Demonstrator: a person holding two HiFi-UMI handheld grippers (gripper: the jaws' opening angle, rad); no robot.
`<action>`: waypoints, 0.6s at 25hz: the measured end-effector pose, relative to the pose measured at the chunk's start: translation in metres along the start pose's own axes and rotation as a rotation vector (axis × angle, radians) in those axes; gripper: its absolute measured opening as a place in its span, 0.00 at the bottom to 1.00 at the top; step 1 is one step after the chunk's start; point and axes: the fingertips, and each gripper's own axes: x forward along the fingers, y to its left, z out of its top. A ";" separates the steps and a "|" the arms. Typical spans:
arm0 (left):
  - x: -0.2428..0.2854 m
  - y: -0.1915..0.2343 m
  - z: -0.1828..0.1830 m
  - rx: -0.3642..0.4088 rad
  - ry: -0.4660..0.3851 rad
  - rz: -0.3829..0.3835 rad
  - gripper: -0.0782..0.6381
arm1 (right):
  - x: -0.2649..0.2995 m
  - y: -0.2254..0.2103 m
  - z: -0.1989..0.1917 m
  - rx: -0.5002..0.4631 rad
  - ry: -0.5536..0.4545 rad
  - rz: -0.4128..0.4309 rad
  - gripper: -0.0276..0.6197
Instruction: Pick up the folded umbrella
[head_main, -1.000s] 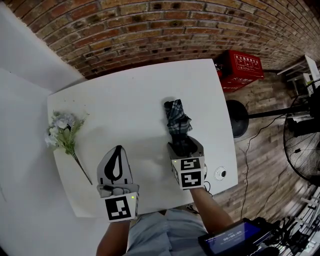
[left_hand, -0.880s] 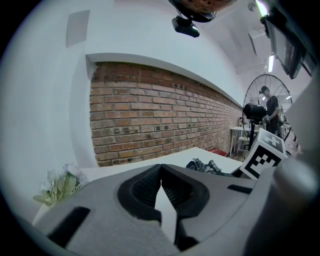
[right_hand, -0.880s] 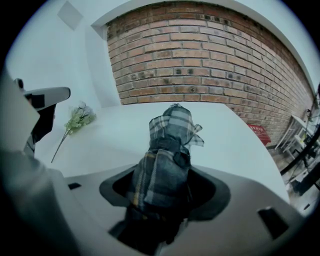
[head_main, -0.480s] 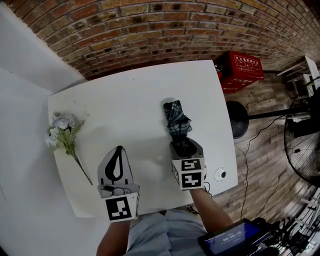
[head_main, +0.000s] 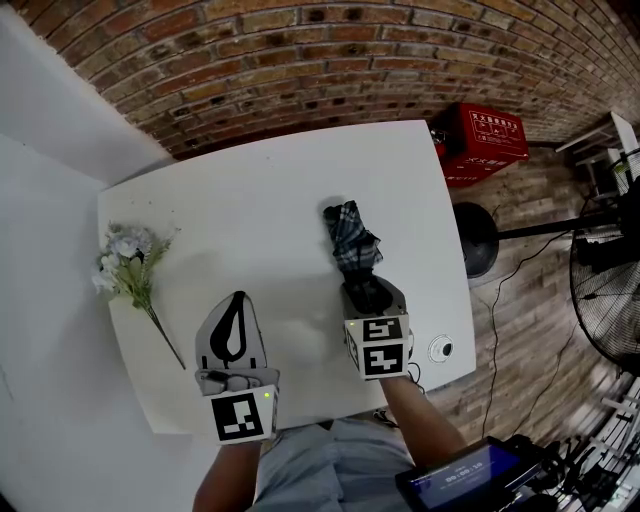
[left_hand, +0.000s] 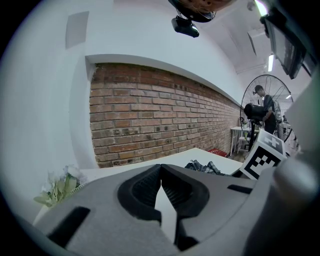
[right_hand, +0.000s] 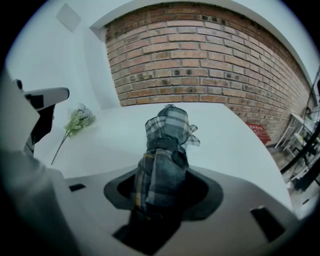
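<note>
My right tool (head_main: 370, 292), its jaws just now closing, grips the near end of the umbrella (head_main: 351, 238) on the table (head_main: 250, 190), a hold only its own view shows, while my left tool (head_main: 236, 302) is closed, empty.

Grey left tongs (head_main: 237, 297), right tongs (head_main: 366, 292), square-marker cubes (head_main: 240, 417)

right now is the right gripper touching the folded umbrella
Touching. The right gripper view shows the right gripper, its jaws just closed further, pressing both sides of the folded umbrella.
</note>
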 end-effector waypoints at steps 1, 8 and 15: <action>0.000 0.000 0.000 -0.001 -0.001 0.001 0.12 | 0.000 0.000 0.000 0.000 -0.001 0.001 0.35; -0.001 0.001 0.001 0.001 -0.001 0.006 0.12 | 0.001 0.000 0.001 -0.002 0.000 0.006 0.34; -0.002 0.001 0.002 0.008 -0.004 0.011 0.12 | 0.000 0.000 0.001 -0.008 -0.004 0.004 0.34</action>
